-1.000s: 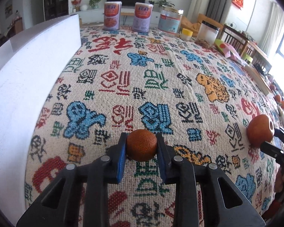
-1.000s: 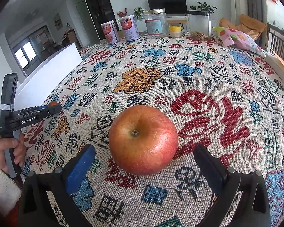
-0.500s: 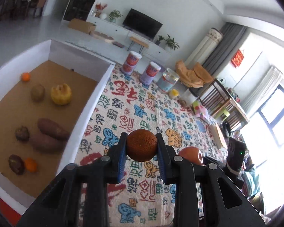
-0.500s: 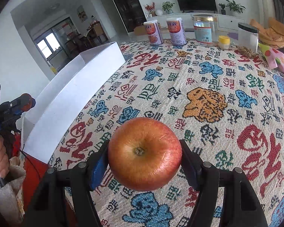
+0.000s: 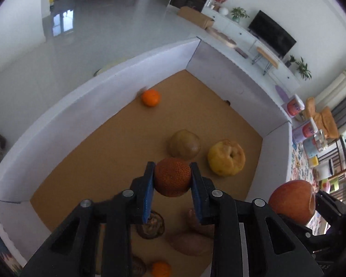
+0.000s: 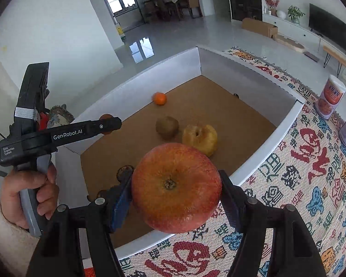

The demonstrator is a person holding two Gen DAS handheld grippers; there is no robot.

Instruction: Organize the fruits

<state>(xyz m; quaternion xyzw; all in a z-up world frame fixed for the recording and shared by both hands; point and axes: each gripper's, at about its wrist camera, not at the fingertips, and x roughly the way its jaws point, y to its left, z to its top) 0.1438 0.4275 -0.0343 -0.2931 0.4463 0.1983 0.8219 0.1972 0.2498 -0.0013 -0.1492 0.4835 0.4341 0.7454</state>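
Left gripper [image 5: 172,177] clamped on small rough orange fruit [image 5: 172,176], held above brown floor of white box [image 5: 117,87]. Right gripper [image 6: 175,188] clamped on red apple [image 6: 175,188], above box's near wall beside patterned bench cloth [image 6: 311,173]. Tangerine [image 5: 150,97] near box's far wall.

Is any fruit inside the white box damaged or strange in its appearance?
Yes. The yellow apple near the middle of the white box looks wrinkled and sunken around its stem, as if old. The brown fruit beside it is dull too. The small orange by the far wall looks fresh.
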